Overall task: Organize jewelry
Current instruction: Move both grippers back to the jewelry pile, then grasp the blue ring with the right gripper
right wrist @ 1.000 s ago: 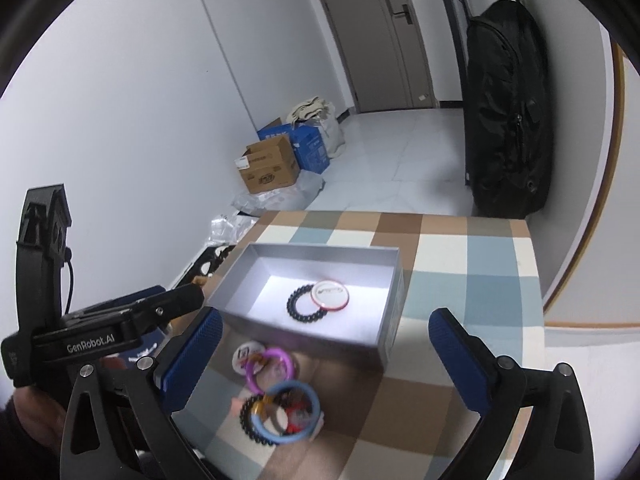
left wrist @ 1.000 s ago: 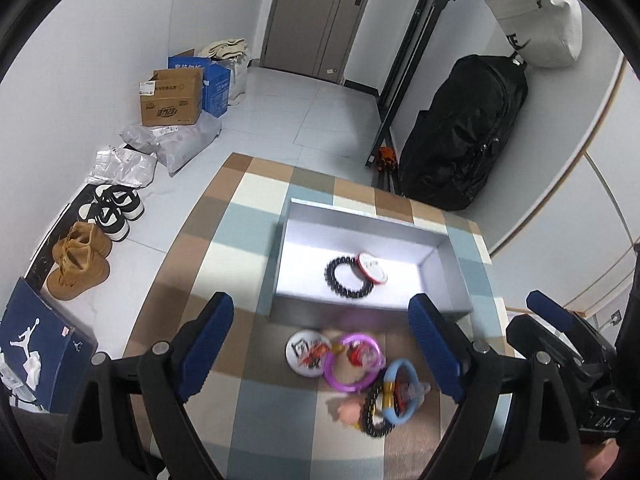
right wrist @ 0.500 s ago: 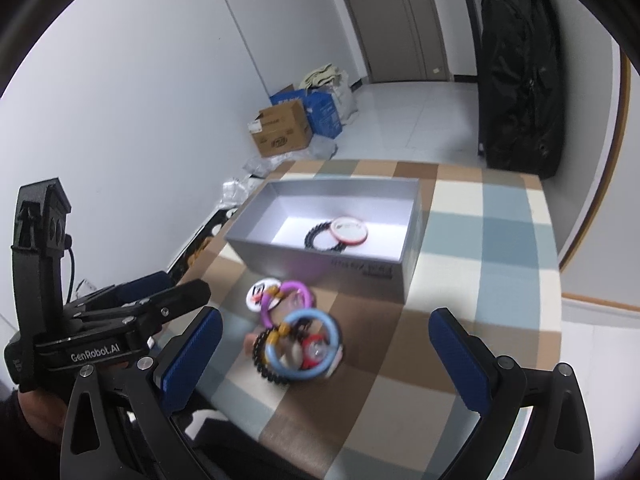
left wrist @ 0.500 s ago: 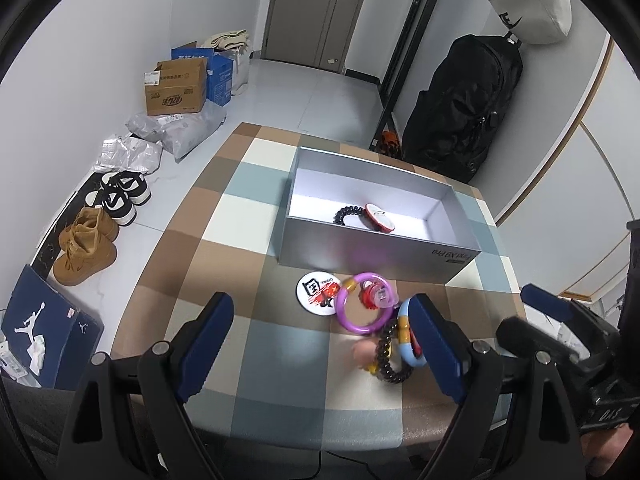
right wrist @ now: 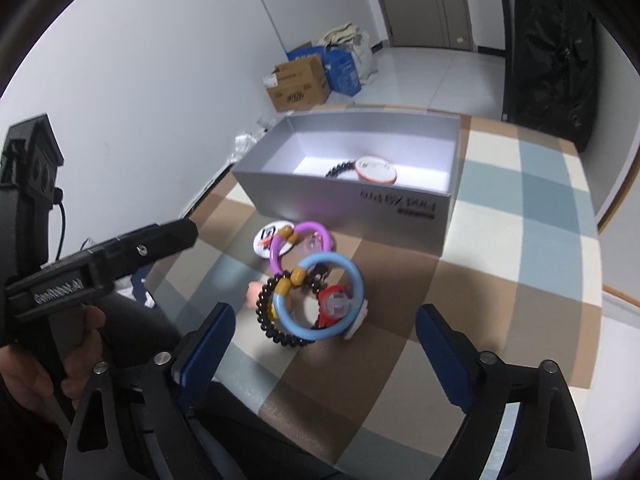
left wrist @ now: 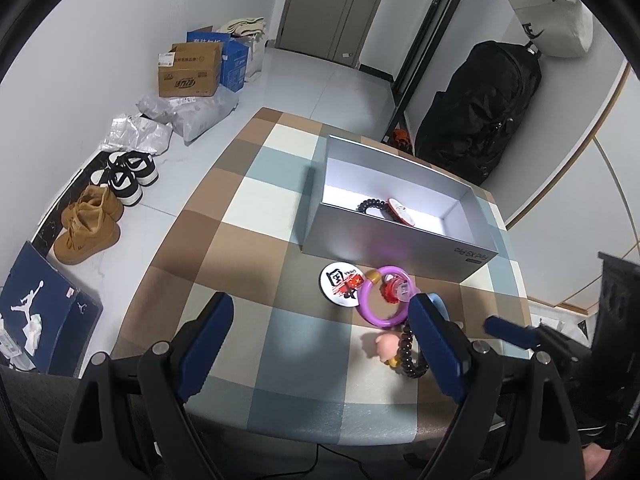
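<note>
1. Because the right gripper (right wrist: 322,350), jaws apart and just narrowing on nothing, hangs above the tangled blue plastic ring (right wrist: 320,297), it may lift neighbours too.
2. Left gripper (left wrist: 320,338): apart, empty.
3. Purple ring (right wrist: 301,245) could snag.
4. Grey cardboard box (right wrist: 348,196) might shift.
</note>
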The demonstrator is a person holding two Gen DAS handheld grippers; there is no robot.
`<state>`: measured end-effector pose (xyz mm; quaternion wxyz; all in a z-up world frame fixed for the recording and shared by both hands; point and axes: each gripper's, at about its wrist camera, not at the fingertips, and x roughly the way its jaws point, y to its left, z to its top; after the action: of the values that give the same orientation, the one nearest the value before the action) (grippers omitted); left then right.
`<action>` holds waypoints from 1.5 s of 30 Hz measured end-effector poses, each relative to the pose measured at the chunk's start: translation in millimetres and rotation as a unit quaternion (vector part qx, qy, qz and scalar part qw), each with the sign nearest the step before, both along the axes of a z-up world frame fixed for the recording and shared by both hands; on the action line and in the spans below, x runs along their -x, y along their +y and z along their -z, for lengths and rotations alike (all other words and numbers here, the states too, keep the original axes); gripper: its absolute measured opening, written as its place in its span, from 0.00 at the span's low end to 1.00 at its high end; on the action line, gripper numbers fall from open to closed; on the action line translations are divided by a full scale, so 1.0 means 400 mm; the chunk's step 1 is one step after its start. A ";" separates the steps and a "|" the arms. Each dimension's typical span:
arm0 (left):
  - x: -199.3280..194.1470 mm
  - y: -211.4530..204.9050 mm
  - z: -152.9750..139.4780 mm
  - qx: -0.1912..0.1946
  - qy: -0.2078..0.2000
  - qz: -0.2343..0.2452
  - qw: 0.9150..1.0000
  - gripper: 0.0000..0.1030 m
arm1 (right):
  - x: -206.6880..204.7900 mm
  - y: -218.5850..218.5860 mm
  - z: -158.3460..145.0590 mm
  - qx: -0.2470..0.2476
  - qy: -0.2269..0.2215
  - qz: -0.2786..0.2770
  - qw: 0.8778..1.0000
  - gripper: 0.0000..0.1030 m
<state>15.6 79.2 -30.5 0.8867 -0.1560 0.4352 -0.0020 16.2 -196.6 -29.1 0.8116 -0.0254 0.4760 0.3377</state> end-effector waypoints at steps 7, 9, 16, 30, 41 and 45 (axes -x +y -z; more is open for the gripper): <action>-0.002 0.024 0.008 0.020 0.010 -0.004 1.000 0.83 | -0.014 0.021 0.036 0.011 0.023 -0.012 1.000 0.74; -0.003 0.029 0.011 0.024 0.013 -0.005 1.000 0.83 | -0.017 0.027 0.042 0.014 0.024 -0.015 0.999 0.71; -0.006 0.039 0.022 0.040 0.026 -0.003 0.999 0.83 | -0.027 0.049 0.050 0.024 0.015 -0.016 0.999 0.68; 0.001 0.032 0.018 0.030 0.021 0.010 0.999 0.83 | -0.052 0.050 0.053 0.018 0.022 0.004 1.000 0.59; 0.006 -0.004 0.016 0.018 0.013 0.043 0.999 0.83 | -0.068 0.015 0.009 -0.008 0.009 0.036 0.999 0.59; 0.006 -0.032 0.023 0.019 0.020 0.075 0.997 0.83 | -0.072 -0.018 -0.008 -0.023 0.007 0.058 0.998 0.59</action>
<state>13.1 66.3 -39.6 0.8719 -0.1399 0.4633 -0.0741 45.1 -203.8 -25.8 0.8267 0.0230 0.4747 0.3011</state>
